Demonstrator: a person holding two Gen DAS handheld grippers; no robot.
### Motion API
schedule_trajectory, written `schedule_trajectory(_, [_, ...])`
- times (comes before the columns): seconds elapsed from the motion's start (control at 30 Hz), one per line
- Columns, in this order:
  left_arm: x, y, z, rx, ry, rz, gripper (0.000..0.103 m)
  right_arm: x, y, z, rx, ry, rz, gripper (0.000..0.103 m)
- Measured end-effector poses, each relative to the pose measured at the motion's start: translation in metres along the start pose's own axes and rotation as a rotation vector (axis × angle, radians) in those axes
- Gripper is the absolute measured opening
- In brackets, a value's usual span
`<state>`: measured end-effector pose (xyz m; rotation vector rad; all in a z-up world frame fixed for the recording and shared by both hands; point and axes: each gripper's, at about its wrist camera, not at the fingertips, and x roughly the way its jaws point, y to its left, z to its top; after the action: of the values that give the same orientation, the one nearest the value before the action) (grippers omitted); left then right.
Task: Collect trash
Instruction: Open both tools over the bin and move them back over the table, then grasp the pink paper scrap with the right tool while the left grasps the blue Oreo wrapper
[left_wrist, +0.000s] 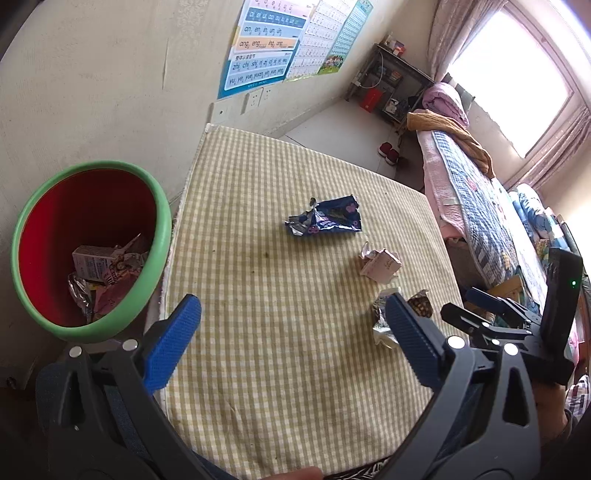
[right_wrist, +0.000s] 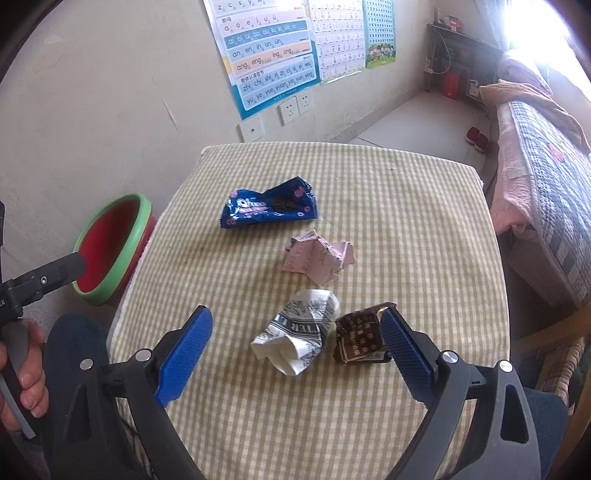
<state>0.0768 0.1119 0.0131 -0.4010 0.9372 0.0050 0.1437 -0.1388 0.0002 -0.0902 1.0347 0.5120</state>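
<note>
Right tongs (right_wrist: 297, 350) are hanging spread wide around the crumpled white printed wrapper (right_wrist: 297, 332) at lower centre of the checked tabletop (right_wrist: 406, 221), nearer than the left tongs (left_wrist: 293, 341), also spread

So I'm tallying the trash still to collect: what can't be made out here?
- Bin contents: left wrist view, its wall hides the lower pile; right wrist view shows none.
- White wrapper and brown wrapper: left wrist view, mostly behind a left gripper finger.
- Wrapper print: too small.
</note>
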Motion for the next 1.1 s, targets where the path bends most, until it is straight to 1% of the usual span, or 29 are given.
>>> schedule_trajectory(0.2, [0.018,-0.012,0.000,0.031,0.034,-0.013,0.097,0.003,-0.026,-0.007,0.041,0.016,-0.029,0.089])
schedule_trajectory(0.33, [0.027,-0.015,0.003,0.043,0.044,-0.011,0.097,0.008,-0.029,-0.003,0.045,0.015,-0.030,0.089])
schedule_trajectory(0.5, [0.039,-0.012,0.011,0.043,0.056,-0.010,0.097,0.022,-0.025,0.008,0.020,0.024,-0.019,0.089])
schedule_trajectory(0.7, [0.063,-0.008,0.024,0.057,0.085,-0.004,0.097,0.051,-0.024,0.025,0.005,0.048,0.002,0.089])
schedule_trajectory(0.87, [0.090,-0.009,0.036,0.073,0.119,0.000,0.097,0.084,-0.023,0.037,-0.017,0.090,0.014,0.089])
schedule_trajectory(1.1, [0.127,-0.013,0.052,0.097,0.159,0.003,0.097,0.123,-0.032,0.048,-0.019,0.133,0.024,0.089])
